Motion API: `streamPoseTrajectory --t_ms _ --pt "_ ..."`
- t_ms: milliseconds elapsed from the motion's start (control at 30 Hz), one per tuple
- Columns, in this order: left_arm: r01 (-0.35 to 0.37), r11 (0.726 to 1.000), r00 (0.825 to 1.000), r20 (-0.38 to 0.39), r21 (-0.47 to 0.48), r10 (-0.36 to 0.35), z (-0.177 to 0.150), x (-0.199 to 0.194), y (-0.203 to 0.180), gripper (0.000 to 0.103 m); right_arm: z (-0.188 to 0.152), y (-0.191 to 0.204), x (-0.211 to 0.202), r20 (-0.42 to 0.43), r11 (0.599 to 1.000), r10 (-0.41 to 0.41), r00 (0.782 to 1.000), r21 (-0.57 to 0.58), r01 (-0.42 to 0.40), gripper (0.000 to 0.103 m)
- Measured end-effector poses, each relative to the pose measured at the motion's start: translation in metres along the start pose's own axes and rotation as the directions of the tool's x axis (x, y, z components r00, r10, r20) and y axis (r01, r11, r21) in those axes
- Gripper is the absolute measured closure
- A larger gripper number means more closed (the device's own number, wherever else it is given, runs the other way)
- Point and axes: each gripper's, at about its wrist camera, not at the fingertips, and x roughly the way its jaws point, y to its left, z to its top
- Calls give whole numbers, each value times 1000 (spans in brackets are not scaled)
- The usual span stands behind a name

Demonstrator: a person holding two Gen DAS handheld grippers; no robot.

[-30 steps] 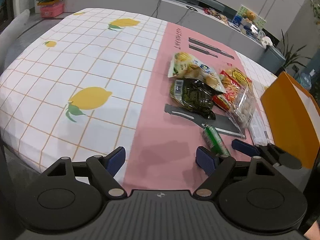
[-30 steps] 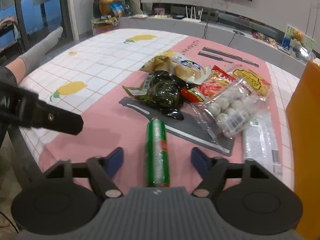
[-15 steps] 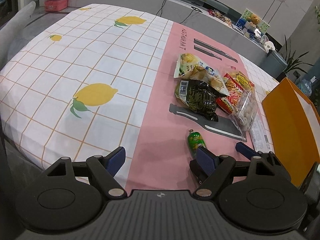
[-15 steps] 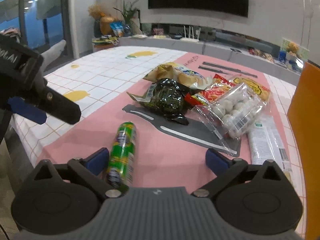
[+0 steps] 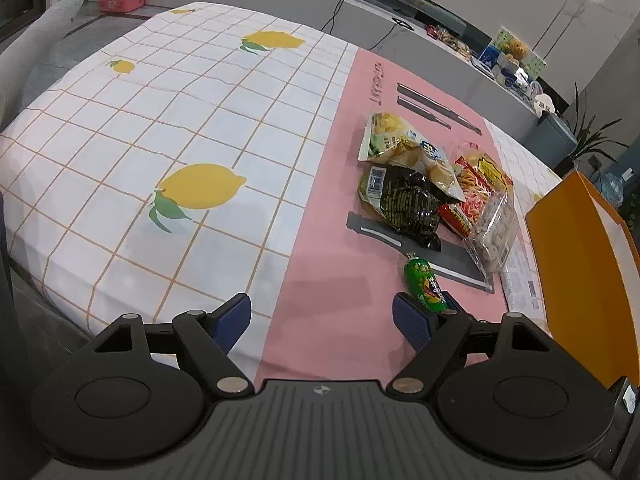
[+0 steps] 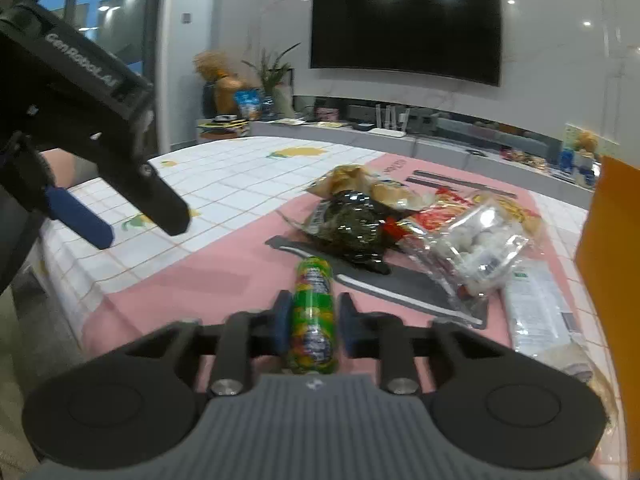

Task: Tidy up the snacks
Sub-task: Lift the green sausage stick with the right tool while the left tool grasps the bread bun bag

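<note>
My right gripper is shut on a green snack tube and holds it just above the pink runner; the tube also shows in the left wrist view. My left gripper is open and empty over the table's near edge, left of the tube. A pile of snacks lies beyond: a dark green packet, a chip bag, a red packet, a clear bag of white balls and a white packet. An orange box stands at the right.
The table has a white lemon-print cloth and a pink runner. A grey counter with clutter runs behind it. A TV hangs on the far wall. The left gripper's body shows at the left of the right wrist view.
My right gripper has closed on the green tube and lifted it, tilting the view up. My left gripper has drawn back and stayed open.
</note>
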Motion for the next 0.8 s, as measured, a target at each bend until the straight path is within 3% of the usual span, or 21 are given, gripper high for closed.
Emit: streamPoseTrajectory --t_ms 467,800 --pt "22 1000 999 27 10 -22 -2 -6 3 13 -5 -6 -15 23 998 -1 1000 62 -1 82" --pt "60 994 995 72 93 -66 -7 -14 -15 13 38 -20 -60 133 994 -9 991 105 -5 82"
